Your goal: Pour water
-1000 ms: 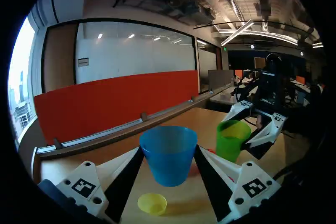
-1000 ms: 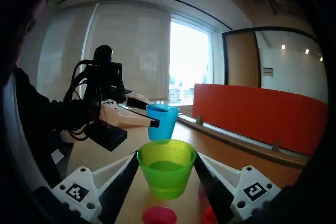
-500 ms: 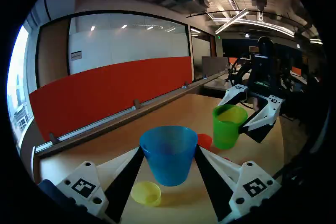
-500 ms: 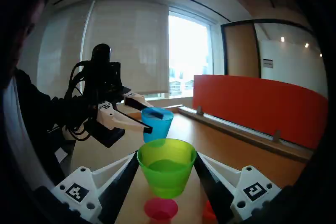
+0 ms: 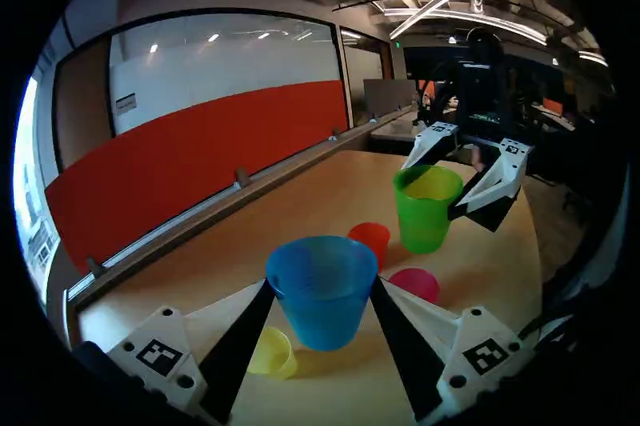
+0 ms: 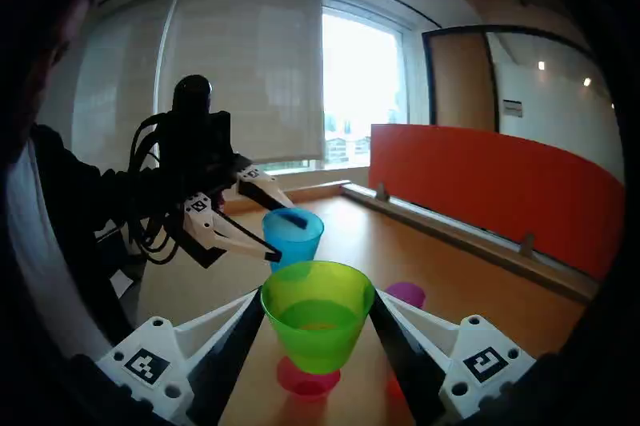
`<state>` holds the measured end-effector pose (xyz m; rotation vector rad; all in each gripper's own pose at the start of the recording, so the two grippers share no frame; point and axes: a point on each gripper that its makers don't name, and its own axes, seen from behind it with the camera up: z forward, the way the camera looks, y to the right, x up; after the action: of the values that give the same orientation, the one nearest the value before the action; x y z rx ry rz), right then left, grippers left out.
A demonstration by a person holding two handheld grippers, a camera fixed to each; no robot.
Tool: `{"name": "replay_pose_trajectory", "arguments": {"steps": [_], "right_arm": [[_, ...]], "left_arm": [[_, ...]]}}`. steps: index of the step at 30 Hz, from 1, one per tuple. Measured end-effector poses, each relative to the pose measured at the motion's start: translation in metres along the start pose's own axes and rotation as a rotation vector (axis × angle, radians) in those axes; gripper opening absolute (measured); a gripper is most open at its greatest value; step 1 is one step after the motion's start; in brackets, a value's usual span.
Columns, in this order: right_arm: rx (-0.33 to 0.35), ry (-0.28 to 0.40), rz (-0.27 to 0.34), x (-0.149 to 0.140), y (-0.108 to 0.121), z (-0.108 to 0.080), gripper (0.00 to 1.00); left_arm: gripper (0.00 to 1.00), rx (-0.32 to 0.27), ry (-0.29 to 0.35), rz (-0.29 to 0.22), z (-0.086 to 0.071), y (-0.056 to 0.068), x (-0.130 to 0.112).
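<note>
The yellow cup (image 5: 270, 352) sits half behind a finger (image 5: 240, 342) of the left claw (image 5: 322, 286). In the right gripper view, the green cup (image 6: 318, 314) covers the top of a reddish cup (image 6: 308, 382) on the counter (image 6: 448, 266).

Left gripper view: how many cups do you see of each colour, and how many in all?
blue cup: 1
green cup: 1
orange cup: 1
pink cup: 1
yellow cup: 1
Total: 5 cups
</note>
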<state>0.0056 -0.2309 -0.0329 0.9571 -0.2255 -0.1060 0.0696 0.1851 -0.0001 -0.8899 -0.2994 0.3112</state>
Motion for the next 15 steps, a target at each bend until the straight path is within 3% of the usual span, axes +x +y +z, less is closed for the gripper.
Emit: {"name": "replay_pose_trajectory", "arguments": {"steps": [15], "right_arm": [[0.009,-0.106,-0.018,-0.034,0.0,-0.013,0.93]], "left_arm": [[0.86,-0.051,-0.104,0.029,0.007,0.016,-0.036]]}}
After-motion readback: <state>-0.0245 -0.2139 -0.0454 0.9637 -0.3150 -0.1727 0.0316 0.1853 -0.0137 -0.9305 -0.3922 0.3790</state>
